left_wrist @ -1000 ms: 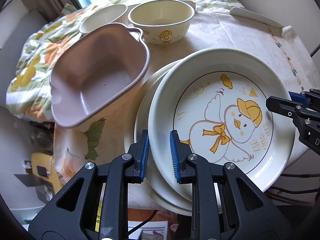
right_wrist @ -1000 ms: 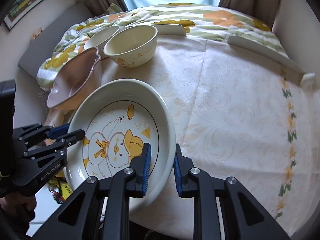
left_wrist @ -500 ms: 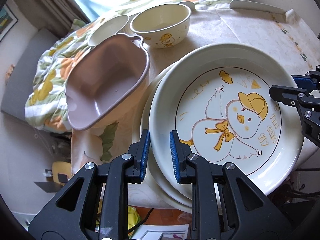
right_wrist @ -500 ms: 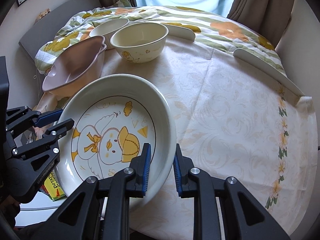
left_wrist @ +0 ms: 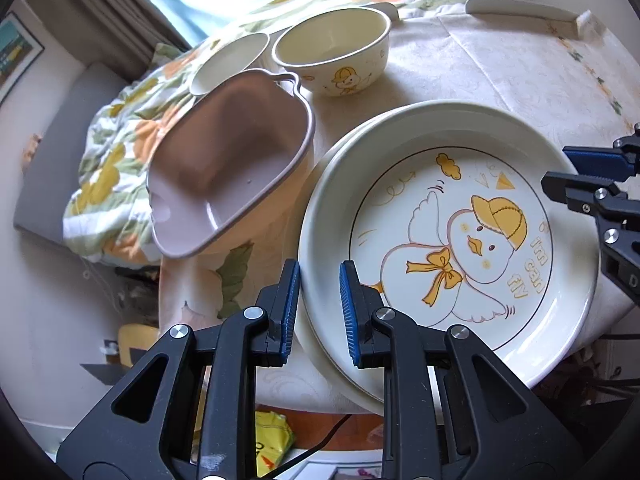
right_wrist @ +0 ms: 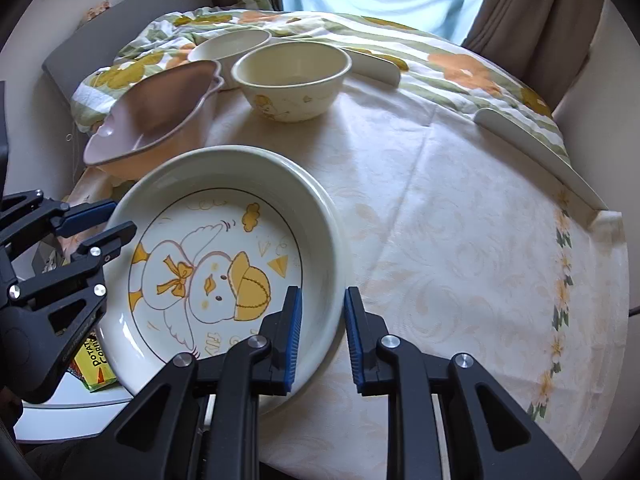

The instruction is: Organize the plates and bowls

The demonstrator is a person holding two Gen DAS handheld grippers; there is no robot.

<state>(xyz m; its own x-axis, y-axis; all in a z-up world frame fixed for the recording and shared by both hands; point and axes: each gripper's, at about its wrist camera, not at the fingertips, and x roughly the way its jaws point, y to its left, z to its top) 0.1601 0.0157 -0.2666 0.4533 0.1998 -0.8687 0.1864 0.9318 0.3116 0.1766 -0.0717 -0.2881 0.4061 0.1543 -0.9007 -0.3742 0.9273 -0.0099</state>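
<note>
The plate [left_wrist: 448, 240] is white with a thin brown ring and a drawing of a white duck in a yellow cap and a yellow bow, with yellow words by it. The round bowl [left_wrist: 332, 52] is cream with a small duck in a yellow cap on its side. The other bowl [left_wrist: 228, 62] behind it is white. The dish [left_wrist: 228, 176] with handles is pale pink with a grey-brown rim. The cloth [right_wrist: 460, 240] is cream with faint swirls and a row of yellow flowers with green leaves. The blanket [right_wrist: 460, 68] has orange and yellow flowers and green stripes. The curtains [right_wrist: 532, 20] are brown. Both grippers, left [left_wrist: 319, 312] and right [right_wrist: 322, 334], are black with blue pads
</note>
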